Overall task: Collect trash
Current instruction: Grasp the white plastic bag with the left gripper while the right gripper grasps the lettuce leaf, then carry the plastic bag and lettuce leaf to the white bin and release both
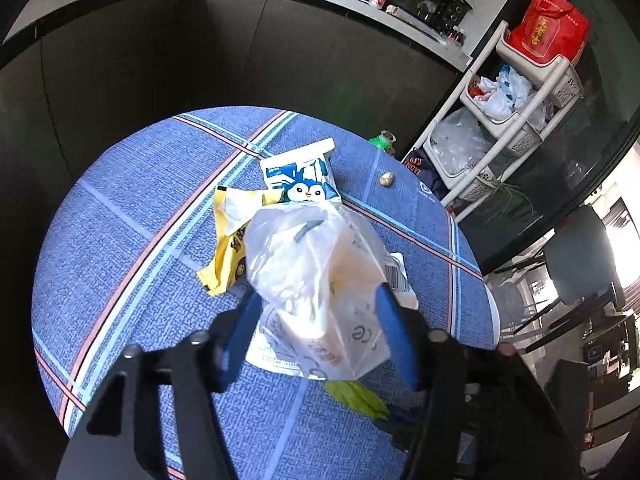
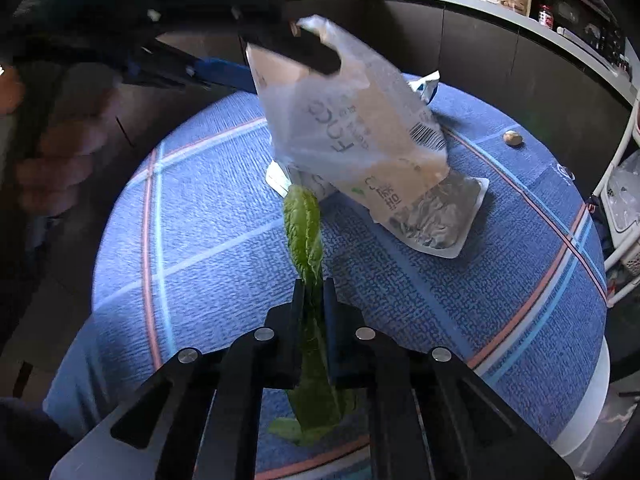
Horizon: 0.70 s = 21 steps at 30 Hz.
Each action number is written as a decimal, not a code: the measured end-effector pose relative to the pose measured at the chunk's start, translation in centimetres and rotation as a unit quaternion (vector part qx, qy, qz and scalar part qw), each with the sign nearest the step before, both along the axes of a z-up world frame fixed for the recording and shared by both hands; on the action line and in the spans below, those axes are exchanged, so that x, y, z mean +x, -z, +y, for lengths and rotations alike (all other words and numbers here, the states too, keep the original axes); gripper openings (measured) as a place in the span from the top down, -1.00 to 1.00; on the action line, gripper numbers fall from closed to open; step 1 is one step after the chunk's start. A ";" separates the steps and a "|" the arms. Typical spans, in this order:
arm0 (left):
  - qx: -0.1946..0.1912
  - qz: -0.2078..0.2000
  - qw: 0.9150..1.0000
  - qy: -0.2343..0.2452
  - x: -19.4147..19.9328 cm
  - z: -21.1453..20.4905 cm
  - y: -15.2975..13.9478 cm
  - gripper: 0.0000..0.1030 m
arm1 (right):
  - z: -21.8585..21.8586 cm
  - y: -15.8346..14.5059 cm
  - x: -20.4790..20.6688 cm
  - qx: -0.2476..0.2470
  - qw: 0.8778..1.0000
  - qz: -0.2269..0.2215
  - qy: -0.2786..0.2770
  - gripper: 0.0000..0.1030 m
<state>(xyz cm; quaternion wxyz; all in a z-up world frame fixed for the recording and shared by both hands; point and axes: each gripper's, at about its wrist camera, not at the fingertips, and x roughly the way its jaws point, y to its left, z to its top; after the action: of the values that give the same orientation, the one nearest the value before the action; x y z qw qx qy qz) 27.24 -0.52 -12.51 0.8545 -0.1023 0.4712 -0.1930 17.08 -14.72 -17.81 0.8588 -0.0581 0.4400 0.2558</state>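
Note:
My left gripper (image 1: 318,294) has its blue fingers spread wide inside a translucent white plastic bag (image 1: 316,276), which hangs around them above the table; the bag also shows in the right wrist view (image 2: 352,120), raised by the left gripper. My right gripper (image 2: 313,286) is shut on a green lettuce leaf (image 2: 306,232), held just below the bag; the leaf shows in the left wrist view (image 1: 356,394). A silver-lined food pouch (image 2: 436,216) lies under the bag. A penguin-print wrapper (image 1: 304,176) and a yellow wrapper (image 1: 232,240) lie on the table.
The round table has a blue plaid cloth (image 1: 132,216). A small round nut-like object (image 1: 386,178) and a green bottle (image 1: 382,140) sit near its far edge. A white basket rack (image 1: 504,120) with bags stands right. A dark counter (image 1: 240,40) runs behind.

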 end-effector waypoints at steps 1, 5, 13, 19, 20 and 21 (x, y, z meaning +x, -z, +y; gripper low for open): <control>0.000 0.001 1.000 0.002 0.1 -0.1 0.0 0.08 | -0.3 -0.3 -0.2 0.005 1.000 -0.001 0.003 0.85; 0.005 0.010 1.000 0.009 0.2 -0.6 0.0 0.76 | -1.2 -1.3 -1.3 0.027 0.999 -0.007 0.016 0.85; -0.001 -0.028 1.000 0.002 -2.7 -0.8 -4.0 0.84 | -2.7 -3.1 -3.4 0.048 0.998 -0.021 0.042 0.85; -0.014 -0.062 0.998 -0.001 -5.2 -0.9 -8.0 0.84 | -4.6 -5.0 -5.0 0.063 0.995 -0.045 0.069 0.85; -0.018 -0.063 0.998 -0.001 -5.6 -0.9 -8.4 0.84 | -5.0 -5.5 -5.3 0.065 0.994 -0.051 0.074 0.85; -0.024 -0.064 0.998 -0.002 -5.9 -0.9 -8.9 0.84 | -5.3 -5.7 -5.6 0.066 0.993 -0.055 0.077 0.85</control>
<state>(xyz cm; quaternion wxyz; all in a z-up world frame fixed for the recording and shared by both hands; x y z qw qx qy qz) 21.31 -1.45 -3.57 0.8805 -0.1110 0.4110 -0.2087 11.50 -20.00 -12.08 0.9007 0.0188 0.3776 0.2139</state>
